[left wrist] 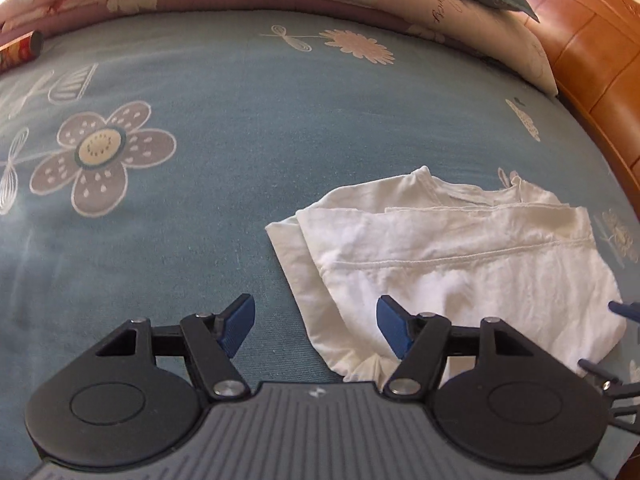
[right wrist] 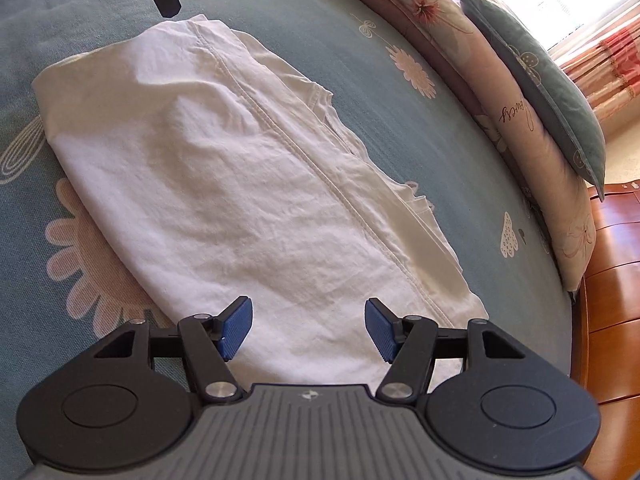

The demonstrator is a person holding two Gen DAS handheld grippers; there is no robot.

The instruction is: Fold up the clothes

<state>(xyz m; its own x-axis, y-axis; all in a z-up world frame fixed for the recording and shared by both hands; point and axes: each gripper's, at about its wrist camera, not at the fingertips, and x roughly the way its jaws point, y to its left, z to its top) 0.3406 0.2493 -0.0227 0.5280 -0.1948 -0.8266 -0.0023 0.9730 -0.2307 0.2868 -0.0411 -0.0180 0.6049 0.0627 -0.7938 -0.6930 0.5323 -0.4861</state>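
White garment (right wrist: 224, 184) folded on blue bedspread (left wrist: 240, 120), under gaping right claw (right wrist: 308, 330); left claw (left wrist: 316, 330) gaping, straddling its edge

A blue-grey bedsheet (left wrist: 248, 128) printed with big pale flowers covers the bed. Along its far edge lies a rolled pink floral quilt (right wrist: 516, 120), with a grey-green pillow (right wrist: 548, 84) resting on top. Glossy orange wooden furniture (right wrist: 616, 264) stands just beside the bed.
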